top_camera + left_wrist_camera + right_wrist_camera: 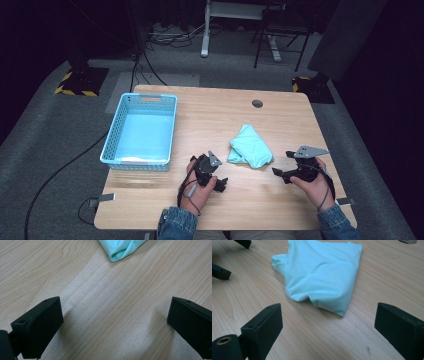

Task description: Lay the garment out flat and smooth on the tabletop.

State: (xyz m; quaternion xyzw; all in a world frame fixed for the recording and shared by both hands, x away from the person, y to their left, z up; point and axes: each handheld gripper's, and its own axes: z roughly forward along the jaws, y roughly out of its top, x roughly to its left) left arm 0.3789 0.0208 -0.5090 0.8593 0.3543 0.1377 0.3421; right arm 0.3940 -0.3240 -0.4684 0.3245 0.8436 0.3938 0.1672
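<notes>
A: Folded mint cloth (250, 147) sits centre-right of the high view, between the left gripper (218, 183) and right gripper (281, 172). Both wide open, holding nothing.

B: Looks soft, light, floppy; likely best pinched at the near folded corner. Blue basket (113, 150) is upper left, well apart; nothing blocks.

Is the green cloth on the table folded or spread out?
Folded: the cloth lies as a compact bundle with layered edges and creases, not flat.
</notes>
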